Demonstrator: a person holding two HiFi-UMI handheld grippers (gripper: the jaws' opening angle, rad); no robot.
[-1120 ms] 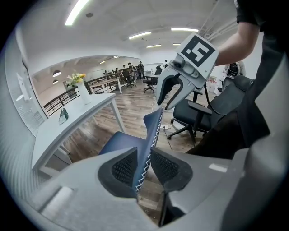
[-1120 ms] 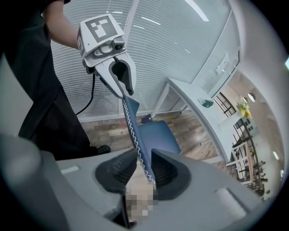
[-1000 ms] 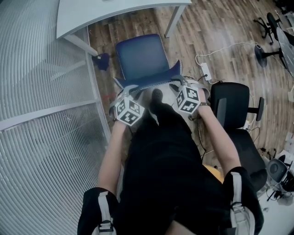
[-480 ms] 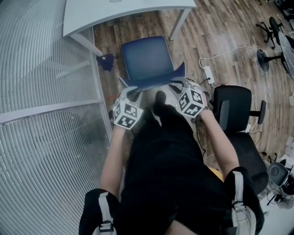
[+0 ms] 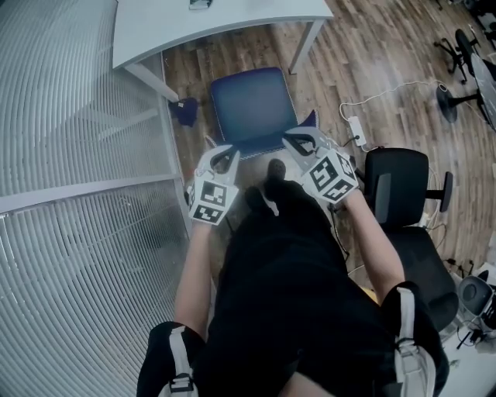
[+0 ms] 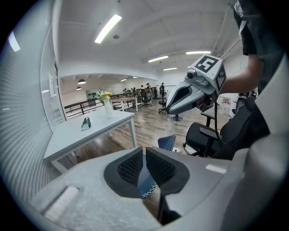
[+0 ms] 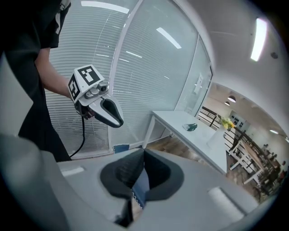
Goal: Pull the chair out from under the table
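Note:
The blue chair stands pulled out in front of the white table, its backrest edge toward me. My left gripper hovers over the backrest's left corner, and its jaws are closing to a thin slit. The stitched blue edge shows through that slit, with no pad pressing on it. Over the right corner, my right gripper has its pads together, and blue fabric shows below them.
A glass wall with blinds runs along the left. A black office chair stands close on the right, with a power strip and cable on the wood floor. A dark blue object lies beside the table leg.
Both grippers have lifted off the top edge of the chair's backrest, and their jaws have narrowed. The chair stays where it stood in front of the table.

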